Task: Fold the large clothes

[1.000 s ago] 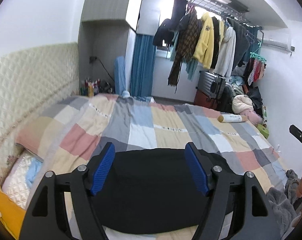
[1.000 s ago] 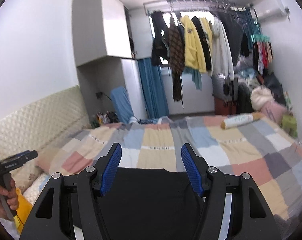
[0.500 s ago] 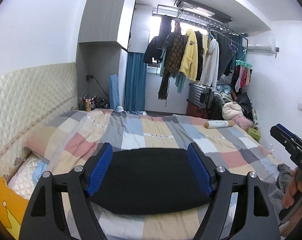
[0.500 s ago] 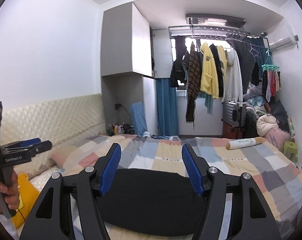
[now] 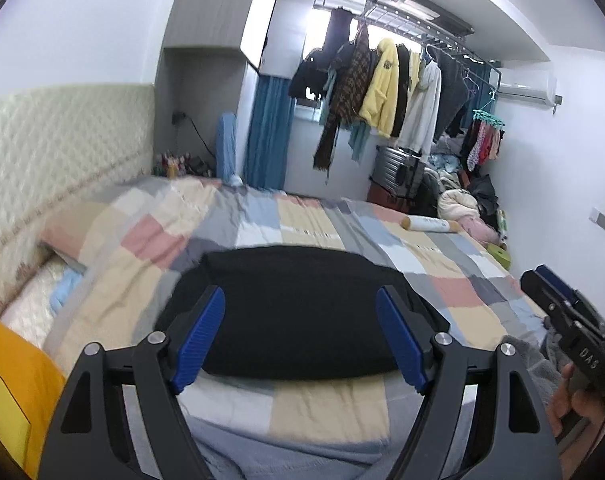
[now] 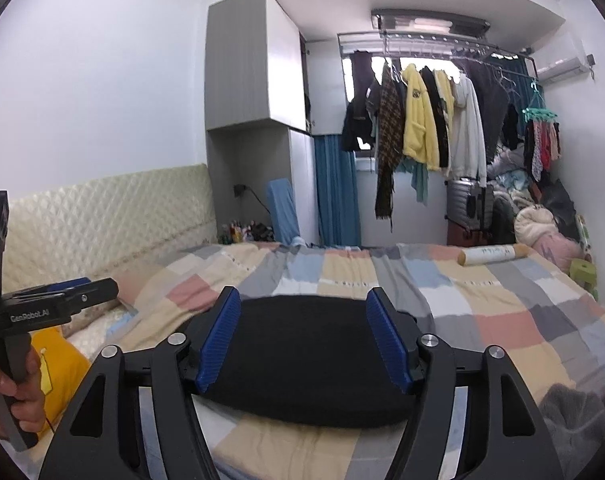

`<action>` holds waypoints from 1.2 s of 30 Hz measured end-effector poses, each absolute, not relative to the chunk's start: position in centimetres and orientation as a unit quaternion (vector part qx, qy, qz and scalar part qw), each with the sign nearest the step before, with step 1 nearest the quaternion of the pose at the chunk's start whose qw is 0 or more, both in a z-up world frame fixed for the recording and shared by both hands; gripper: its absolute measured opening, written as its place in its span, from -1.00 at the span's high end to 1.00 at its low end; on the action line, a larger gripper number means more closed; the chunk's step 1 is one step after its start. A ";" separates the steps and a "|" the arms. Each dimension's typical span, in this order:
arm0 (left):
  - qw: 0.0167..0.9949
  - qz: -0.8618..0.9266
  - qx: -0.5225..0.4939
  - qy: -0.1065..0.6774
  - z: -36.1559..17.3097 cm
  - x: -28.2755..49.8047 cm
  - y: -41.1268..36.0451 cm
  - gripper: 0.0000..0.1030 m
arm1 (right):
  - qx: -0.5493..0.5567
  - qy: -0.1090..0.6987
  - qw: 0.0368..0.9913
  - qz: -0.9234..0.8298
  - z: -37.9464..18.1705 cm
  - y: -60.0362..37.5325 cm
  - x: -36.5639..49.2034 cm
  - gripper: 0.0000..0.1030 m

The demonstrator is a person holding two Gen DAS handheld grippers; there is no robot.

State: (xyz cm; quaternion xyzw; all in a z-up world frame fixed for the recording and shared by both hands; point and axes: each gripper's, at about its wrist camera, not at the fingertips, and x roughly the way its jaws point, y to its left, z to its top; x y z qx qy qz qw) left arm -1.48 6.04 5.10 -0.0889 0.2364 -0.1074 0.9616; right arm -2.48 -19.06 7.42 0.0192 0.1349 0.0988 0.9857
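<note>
You've got both grippers wide and empty right now. The left gripper point(image 5: 300, 330) hangs over the near edge of the bed, blue pads apart with nothing pinched. The right gripper point(image 6: 304, 334) has just been opening a bit more, and there's nothing between its pads either. The black garment point(image 5: 302, 308) is lying folded into a flat rectangle on the checkered bedspread point(image 5: 310, 220), near the front edge, ahead of both sets of jaws and not touched by either.
</note>
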 end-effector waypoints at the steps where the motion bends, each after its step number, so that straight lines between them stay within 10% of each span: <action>1: 0.961 -0.106 -0.089 0.239 4.7 -1.7 5.9 -0.52 | 0.022 0.138 0.985 0.099 7.0 -19.1 -2.6 -0.27; 7: 0.957 -0.102 -0.090 0.258 2.8 -1.9 5.7 -0.52 | 0.025 0.169 0.981 0.094 4.0 -18.5 -2.9 -0.29; 20: 0.950 -0.073 -0.084 0.290 -0.6 -1.3 5.8 -0.61 | 0.028 0.199 0.977 0.066 0.2 -19.4 -3.3 -1.00; 36: 0.947 -0.056 -0.067 0.308 -2.7 -1.3 5.4 -0.99 | 0.033 0.238 0.969 0.057 -2.1 -19.7 -2.0 -1.00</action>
